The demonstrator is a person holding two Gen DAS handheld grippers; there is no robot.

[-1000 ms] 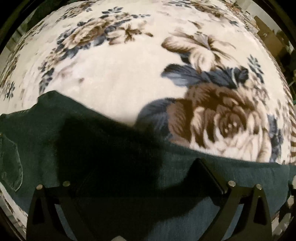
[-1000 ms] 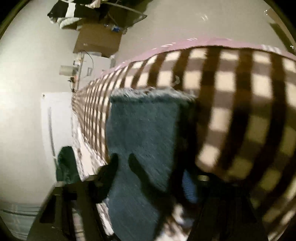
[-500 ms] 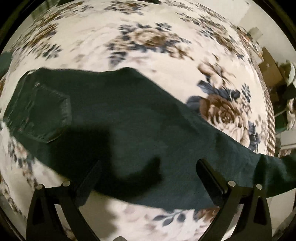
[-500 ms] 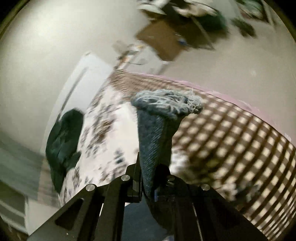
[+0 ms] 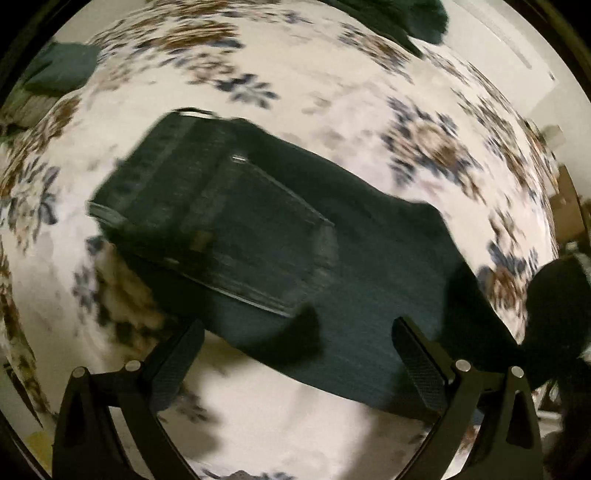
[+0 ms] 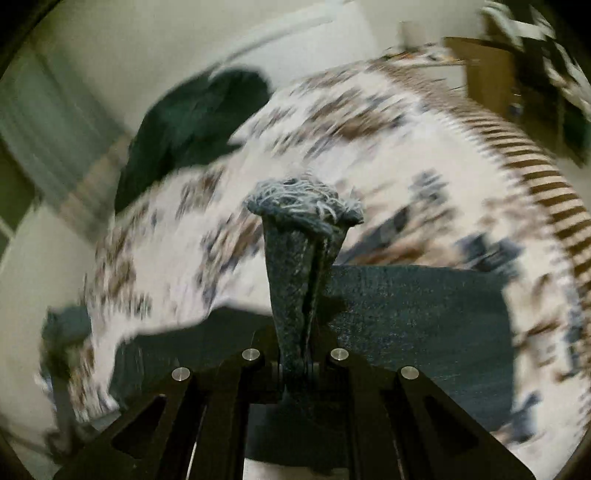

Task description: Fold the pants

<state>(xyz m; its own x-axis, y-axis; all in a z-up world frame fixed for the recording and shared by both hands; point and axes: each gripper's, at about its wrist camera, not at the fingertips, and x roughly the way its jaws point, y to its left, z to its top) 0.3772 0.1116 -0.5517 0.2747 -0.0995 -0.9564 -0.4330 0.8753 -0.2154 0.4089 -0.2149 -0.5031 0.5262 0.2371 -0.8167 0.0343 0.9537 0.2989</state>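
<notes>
Dark denim pants (image 5: 280,251) lie flat on a floral blanket (image 5: 332,74), waistband at upper left and back pocket facing up, legs running to the lower right. My left gripper (image 5: 295,343) is open and empty, hovering above the seat of the pants. My right gripper (image 6: 299,354) is shut on the frayed hem of the pant legs (image 6: 303,236), which stands up between the fingers, lifted above the rest of the leg (image 6: 406,317). The right gripper shows as a dark shape at the right edge of the left wrist view (image 5: 554,314).
The floral blanket (image 6: 332,155) covers a bed with a brown-striped edge (image 6: 546,192). A dark garment pile (image 6: 192,122) lies at the far end, also in the left wrist view (image 5: 399,14). Another dark cloth (image 5: 59,70) is at upper left. A cardboard box (image 6: 487,70) stands beyond the bed.
My left gripper has pulled back and swung toward the waistband, so the back pocket now sits mid-view. My right gripper has carried the hem up and over toward the blanket.
</notes>
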